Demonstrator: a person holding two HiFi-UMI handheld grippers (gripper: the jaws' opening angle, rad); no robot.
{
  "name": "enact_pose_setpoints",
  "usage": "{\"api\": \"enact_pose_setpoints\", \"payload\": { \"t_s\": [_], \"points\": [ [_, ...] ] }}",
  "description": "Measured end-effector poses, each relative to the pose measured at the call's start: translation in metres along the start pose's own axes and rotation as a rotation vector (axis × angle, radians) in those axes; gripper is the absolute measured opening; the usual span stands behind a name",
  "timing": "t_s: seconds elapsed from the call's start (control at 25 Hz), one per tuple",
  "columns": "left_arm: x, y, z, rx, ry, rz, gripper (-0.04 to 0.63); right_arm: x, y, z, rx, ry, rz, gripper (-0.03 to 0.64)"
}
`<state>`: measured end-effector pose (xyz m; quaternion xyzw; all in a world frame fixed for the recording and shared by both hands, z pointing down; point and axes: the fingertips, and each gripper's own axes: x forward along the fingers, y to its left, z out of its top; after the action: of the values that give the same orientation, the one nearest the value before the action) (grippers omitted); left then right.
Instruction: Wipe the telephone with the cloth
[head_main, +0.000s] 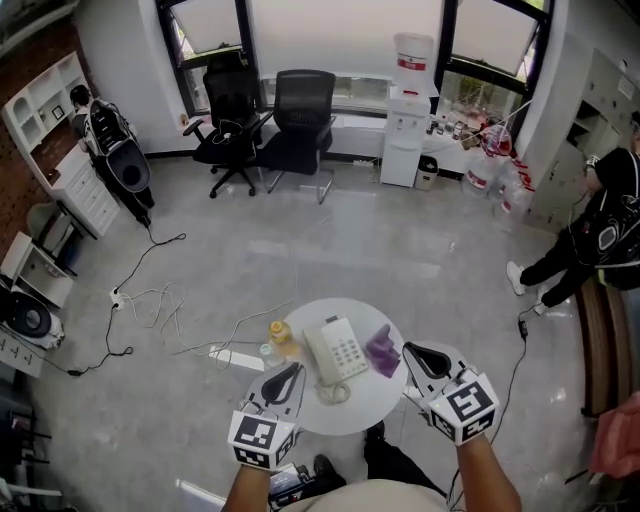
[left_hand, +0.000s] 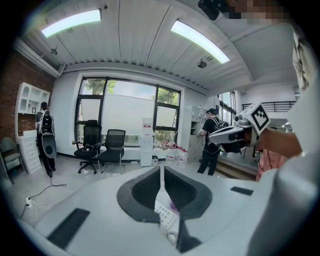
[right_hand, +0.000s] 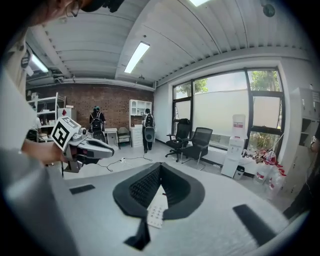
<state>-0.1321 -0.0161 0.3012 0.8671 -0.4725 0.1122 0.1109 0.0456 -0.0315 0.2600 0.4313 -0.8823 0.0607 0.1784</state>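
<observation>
While pressed together, left tool and right tool at opposite table edges, telephone between.

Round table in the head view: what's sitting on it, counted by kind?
Telephone: 1
Purple cloth: 1
Yellow container: 1
Total: 3, not counting a small pale thing beside the yellow one, which is too small to identify.

Two black office chairs near water dispenser; yellow bottle on round table
</observation>
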Motion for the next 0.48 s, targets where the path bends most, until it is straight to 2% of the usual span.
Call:
{"api": "enact_pose_setpoints", "payload": {
  "t_s": [0.48],
  "points": [
    [0.071,0.036,-0.057,-0.091,0.107,0.077,0.023,0.085,-0.054,-0.055,0.051,0.091,0.052,-0.005]
  ]
}}
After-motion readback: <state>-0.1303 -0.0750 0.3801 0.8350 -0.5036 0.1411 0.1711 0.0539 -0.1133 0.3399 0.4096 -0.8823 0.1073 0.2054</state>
